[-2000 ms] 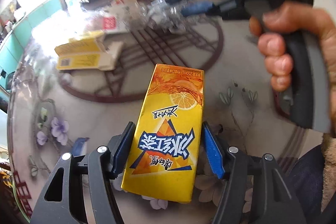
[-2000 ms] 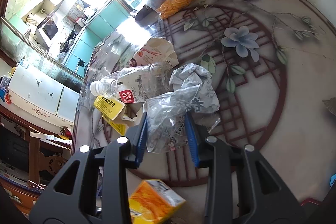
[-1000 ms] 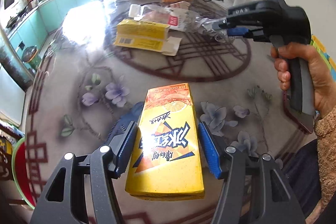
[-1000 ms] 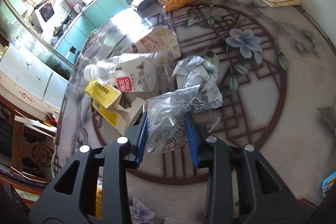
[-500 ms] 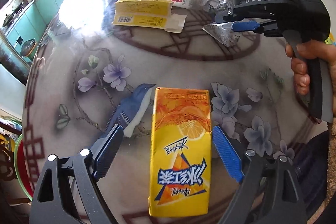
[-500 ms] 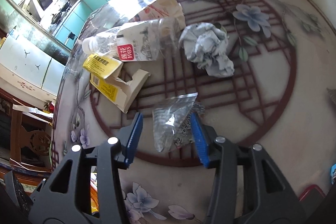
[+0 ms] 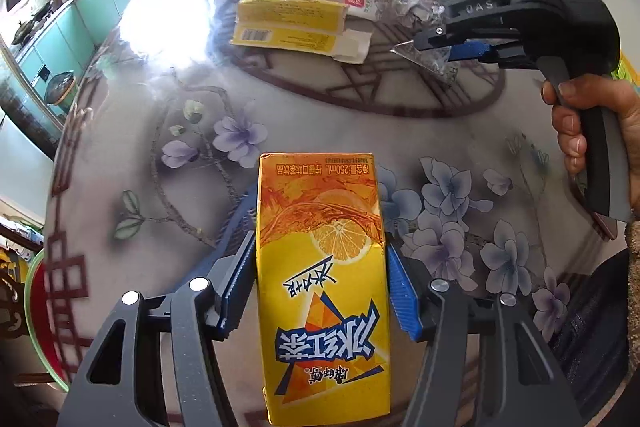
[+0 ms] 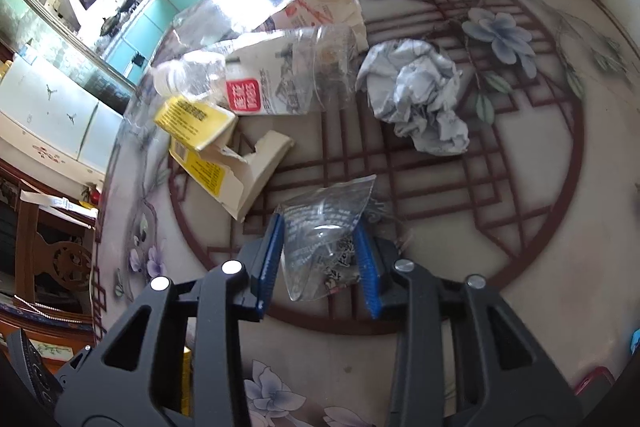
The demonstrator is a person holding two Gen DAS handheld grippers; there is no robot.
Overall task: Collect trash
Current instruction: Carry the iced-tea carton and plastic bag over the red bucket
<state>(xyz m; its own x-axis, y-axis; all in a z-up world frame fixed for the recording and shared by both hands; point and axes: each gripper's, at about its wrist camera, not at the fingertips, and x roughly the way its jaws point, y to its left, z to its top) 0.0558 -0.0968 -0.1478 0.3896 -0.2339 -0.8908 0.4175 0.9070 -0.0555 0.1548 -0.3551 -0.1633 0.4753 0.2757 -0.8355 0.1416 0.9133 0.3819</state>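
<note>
The yellow drink carton (image 7: 324,283) sits between the jaws of the left gripper (image 7: 320,267), its printed face up and its far end reaching out past the blue pads. The jaws are closing, and both pads (image 7: 240,279) lie flush against the carton's long sides. In the right gripper (image 8: 318,259) a crumpled clear plastic wrapper (image 8: 324,239) fills the gap between the blue pads – these jaws are closing too, pinching the film.

Below both is a glossy round table (image 7: 160,155) printed with pale flowers and a dark red lattice ring. Ahead of the right jaws lie a torn yellow box (image 8: 208,147) to the left, a flattened clear bottle (image 8: 256,79) beyond it, and a ball of crumpled paper (image 8: 420,103) ahead to the right. The floral stretch just beyond the left jaws is bare up to the ring. Farther out – teal cabinets and a bright window glare. The table's rim curves close on the left of both grippers.
</note>
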